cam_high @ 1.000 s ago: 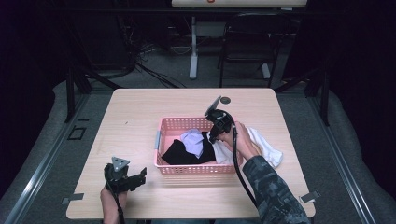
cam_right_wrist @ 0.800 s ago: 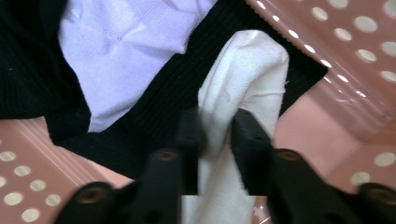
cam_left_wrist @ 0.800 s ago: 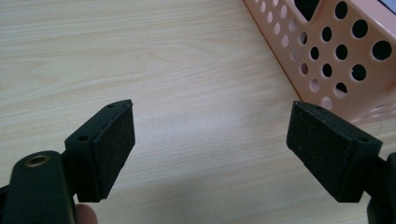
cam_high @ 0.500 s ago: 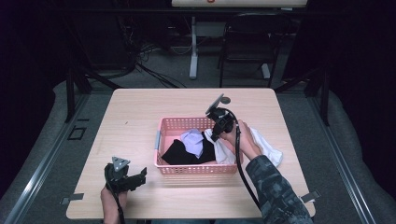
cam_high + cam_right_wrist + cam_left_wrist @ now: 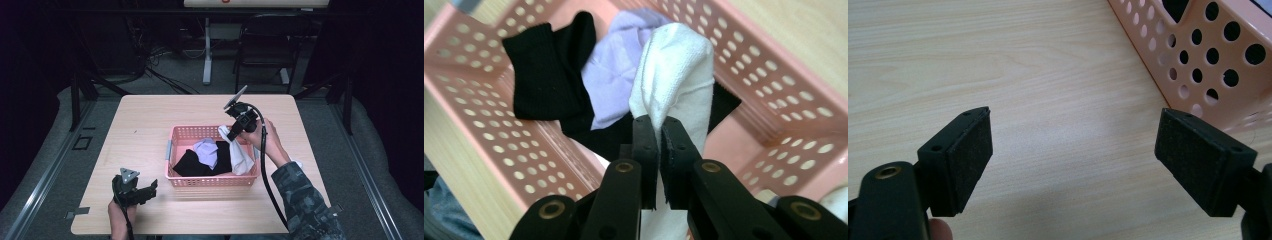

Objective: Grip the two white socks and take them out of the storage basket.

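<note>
Three soft pieces sit in the pink perforated plastic basket (image 5: 215, 177): a ribbed black sock (image 5: 546, 75), a lilac cloth (image 5: 616, 60) and a white terry sock (image 5: 676, 75). The right gripper (image 5: 659, 137) pinches the white sock above the basket's right end. The left gripper (image 5: 1073, 152) rests spread wide over the pale wood-grain table (image 5: 998, 55), just beside the basket.

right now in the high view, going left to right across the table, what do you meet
left gripper → black cloth → lilac cloth → white cloth, pinched by the right gripper → right hand. The cloths lie in the pink basket.
</note>
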A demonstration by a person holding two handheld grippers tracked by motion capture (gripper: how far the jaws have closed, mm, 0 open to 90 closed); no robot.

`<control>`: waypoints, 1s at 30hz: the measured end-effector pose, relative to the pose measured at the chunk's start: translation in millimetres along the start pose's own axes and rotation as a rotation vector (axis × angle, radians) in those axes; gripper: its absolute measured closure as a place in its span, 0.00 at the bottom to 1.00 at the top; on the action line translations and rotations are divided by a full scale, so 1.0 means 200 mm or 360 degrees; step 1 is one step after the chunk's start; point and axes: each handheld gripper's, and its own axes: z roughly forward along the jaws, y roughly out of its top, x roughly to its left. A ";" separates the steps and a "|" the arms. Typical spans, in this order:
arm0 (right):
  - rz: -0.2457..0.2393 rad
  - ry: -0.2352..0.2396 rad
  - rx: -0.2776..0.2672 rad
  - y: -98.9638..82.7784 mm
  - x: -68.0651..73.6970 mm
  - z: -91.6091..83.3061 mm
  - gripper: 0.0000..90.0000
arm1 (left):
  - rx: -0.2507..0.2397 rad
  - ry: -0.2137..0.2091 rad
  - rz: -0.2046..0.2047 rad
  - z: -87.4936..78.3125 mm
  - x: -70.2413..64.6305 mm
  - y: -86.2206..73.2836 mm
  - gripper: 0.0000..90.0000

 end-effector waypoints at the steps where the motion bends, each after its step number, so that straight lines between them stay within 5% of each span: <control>1: -0.0008 0.0007 -0.0012 0.00 0.00 -0.01 0.96 | -0.0002 0.0001 0.0000 0.00 0.00 0.00 0.17; 10: -0.0098 -0.0008 -0.0045 0.05 0.06 -0.17 0.96 | -0.0002 -0.0003 0.0001 0.00 0.00 0.00 0.17; 30: -0.0148 -0.0064 -0.0142 0.13 0.14 -0.40 0.96 | -0.0004 -0.0008 0.0000 0.00 0.00 0.00 0.17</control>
